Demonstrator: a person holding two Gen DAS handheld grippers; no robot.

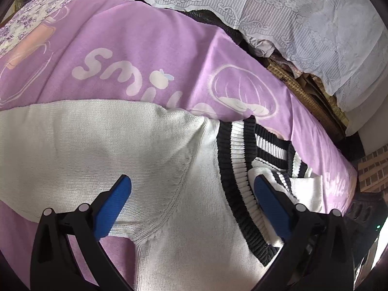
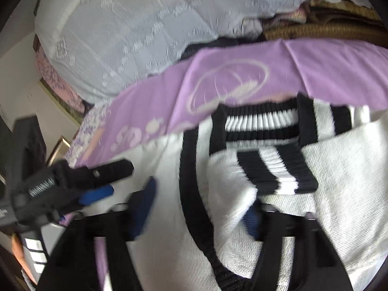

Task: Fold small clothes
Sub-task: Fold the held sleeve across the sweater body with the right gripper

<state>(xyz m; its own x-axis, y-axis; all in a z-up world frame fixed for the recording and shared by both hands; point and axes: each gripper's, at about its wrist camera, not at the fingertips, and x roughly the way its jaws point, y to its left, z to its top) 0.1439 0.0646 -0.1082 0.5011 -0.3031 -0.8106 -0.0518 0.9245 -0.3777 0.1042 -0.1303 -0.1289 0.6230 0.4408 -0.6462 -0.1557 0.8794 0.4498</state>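
Note:
A white knit sweater (image 1: 97, 145) with black-and-white ribbed trim (image 1: 232, 150) lies flat on a purple blanket (image 1: 145, 48). My left gripper (image 1: 191, 179) stands open just above the shoulder seam, its right blue pad (image 1: 269, 206) beside the striped neckline, with nothing pinched. The right wrist view is blurred. There a sleeve with a striped cuff (image 2: 276, 172) lies folded across the sweater's body (image 2: 339, 169). My right gripper (image 2: 201, 206) is open over that sleeve, whose fabric covers part of one pad. The left gripper (image 2: 122, 177) shows at the left.
White lace covers (image 1: 291, 12) are heaped along the far side of the blanket, over a brown woven mat (image 1: 303, 84). The blanket's right edge drops off toward a brick-patterned surface (image 1: 373, 169). A floral sheet (image 1: 21, 26) lies at the far left.

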